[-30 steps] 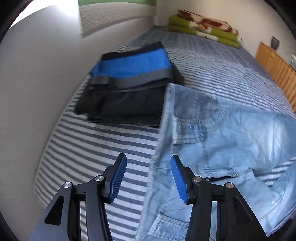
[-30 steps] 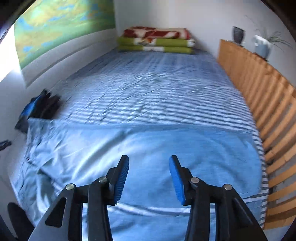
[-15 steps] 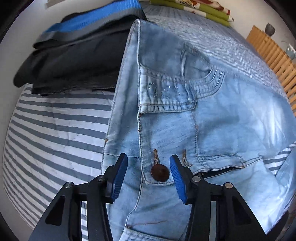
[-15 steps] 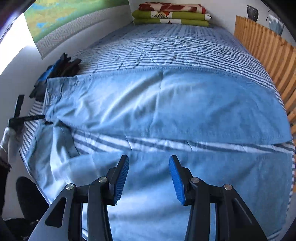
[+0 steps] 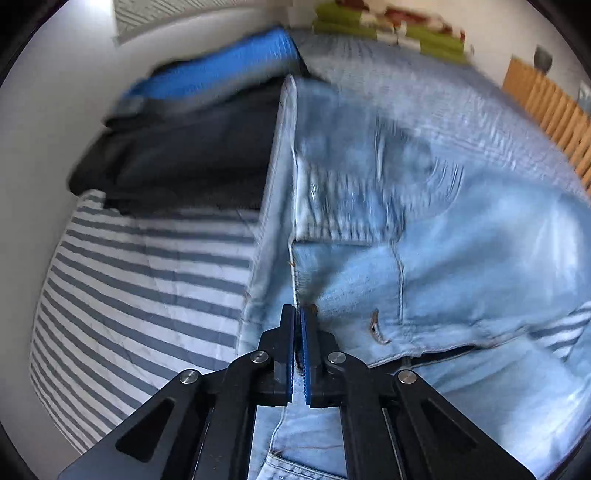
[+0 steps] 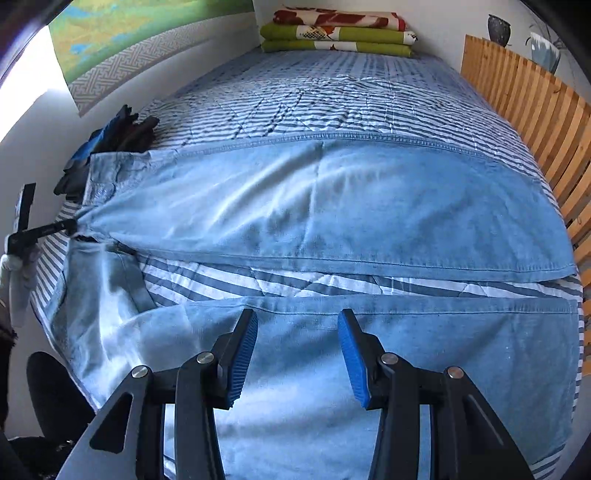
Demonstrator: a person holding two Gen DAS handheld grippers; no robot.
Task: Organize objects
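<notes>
Light blue jeans [image 6: 332,206] lie spread across the striped bed, waistband at the left and legs running right. My left gripper [image 5: 297,310] is shut on the waistband edge of the jeans [image 5: 443,258], near the fly; the fabric is pinched between its blue pads. The right wrist view shows that left gripper [image 6: 72,224] at the far left, held by a gloved hand. My right gripper [image 6: 297,325] hovers open just over the nearer leg, nothing between its pads.
A folded stack of dark and blue clothes [image 5: 192,147] sits by the wall beside the waistband. Folded green blankets [image 6: 336,33] lie at the bed's far end. A wooden slatted rail [image 6: 535,122] borders the bed's right side. Striped bedcover [image 5: 147,277] shows left of the jeans.
My left gripper dropped onto the jeans' waistband and closed on it. My right gripper came down closer to the near leg, then held still, staying open.
</notes>
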